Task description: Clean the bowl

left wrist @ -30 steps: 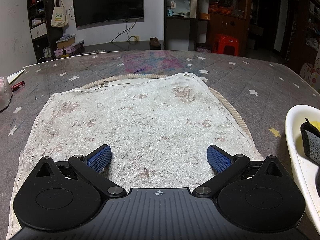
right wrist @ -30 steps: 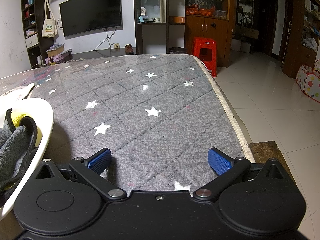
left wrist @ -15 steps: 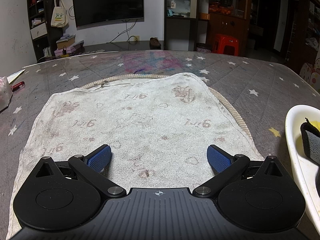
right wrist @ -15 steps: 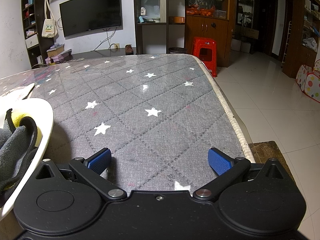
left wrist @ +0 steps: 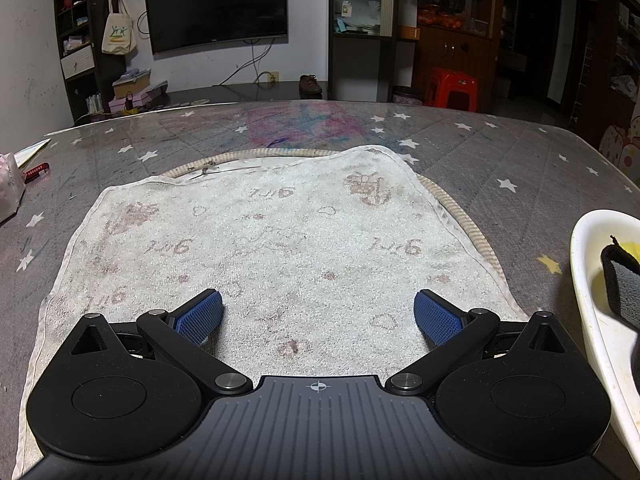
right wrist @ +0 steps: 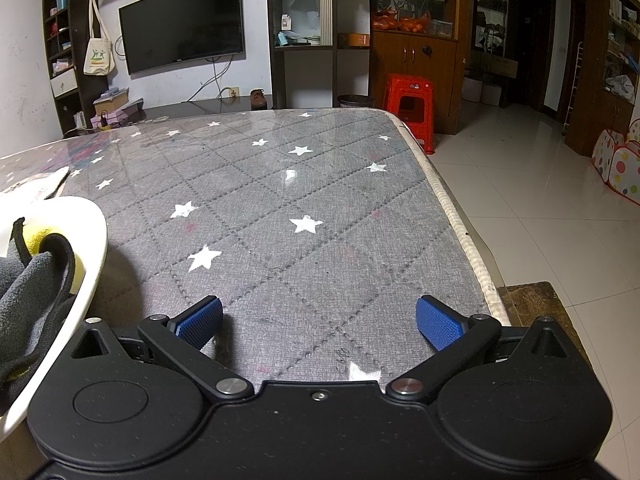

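Table [right wrist: 320, 208]: grey star-patterned cover.
Towel [left wrist: 264, 248]: white, stained, flat under the left gripper [left wrist: 318, 316].
Bowl [left wrist: 588, 280]: white, between both grippers, holding a grey cloth [right wrist: 28, 292].
Left gripper: jaws spread, empty.
Right gripper [right wrist: 320, 322]: jaws spread, empty.

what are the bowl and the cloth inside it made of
Bowl: white and smooth with a slight sheen and a thin rim, so probably plastic or melamine, possibly glazed ceramic. Cloth: grey with a fuzzy nap, soft folds and black edging, likely microfibre or fleece.
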### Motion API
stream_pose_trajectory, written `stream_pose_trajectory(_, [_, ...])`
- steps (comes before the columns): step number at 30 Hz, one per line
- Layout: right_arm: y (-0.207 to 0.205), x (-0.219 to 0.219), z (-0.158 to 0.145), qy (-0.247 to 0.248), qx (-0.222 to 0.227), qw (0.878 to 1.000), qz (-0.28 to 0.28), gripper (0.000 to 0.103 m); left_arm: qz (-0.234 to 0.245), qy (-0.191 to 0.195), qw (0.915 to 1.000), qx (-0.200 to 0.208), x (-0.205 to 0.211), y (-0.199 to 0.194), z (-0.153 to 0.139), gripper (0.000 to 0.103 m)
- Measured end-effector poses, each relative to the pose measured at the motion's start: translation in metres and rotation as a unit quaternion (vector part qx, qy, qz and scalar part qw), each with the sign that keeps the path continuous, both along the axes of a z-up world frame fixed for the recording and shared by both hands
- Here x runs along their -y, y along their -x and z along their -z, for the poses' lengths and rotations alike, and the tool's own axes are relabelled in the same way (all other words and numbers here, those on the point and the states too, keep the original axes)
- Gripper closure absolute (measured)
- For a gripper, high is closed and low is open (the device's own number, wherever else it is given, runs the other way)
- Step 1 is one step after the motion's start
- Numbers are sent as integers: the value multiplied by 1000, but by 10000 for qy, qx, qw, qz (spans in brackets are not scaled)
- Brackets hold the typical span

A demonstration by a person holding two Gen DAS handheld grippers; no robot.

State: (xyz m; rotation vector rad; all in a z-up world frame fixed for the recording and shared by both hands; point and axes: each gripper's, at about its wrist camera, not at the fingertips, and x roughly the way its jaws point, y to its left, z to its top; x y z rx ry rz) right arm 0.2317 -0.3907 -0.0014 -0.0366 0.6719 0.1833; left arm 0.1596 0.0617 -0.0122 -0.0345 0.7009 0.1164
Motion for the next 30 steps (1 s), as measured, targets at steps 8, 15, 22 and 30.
stream_pose_trajectory(8, [0,2,-1,17,-13,10000,-1,0,0,0,10000,0,0,0,0,0])
stream_pose_trajectory(15, [1,2,-2,19,-14,10000,0,0,0,0,10000,0,0,0,0,0])
stream_pose_trajectory(22, [1,2,-2,20,-14,10000,0,0,0,-1,10000,0,0,0,0,0])
stream_pose_trajectory(30, [1,2,-2,20,-14,10000,0,0,0,0,10000,-1,0,0,0,0])
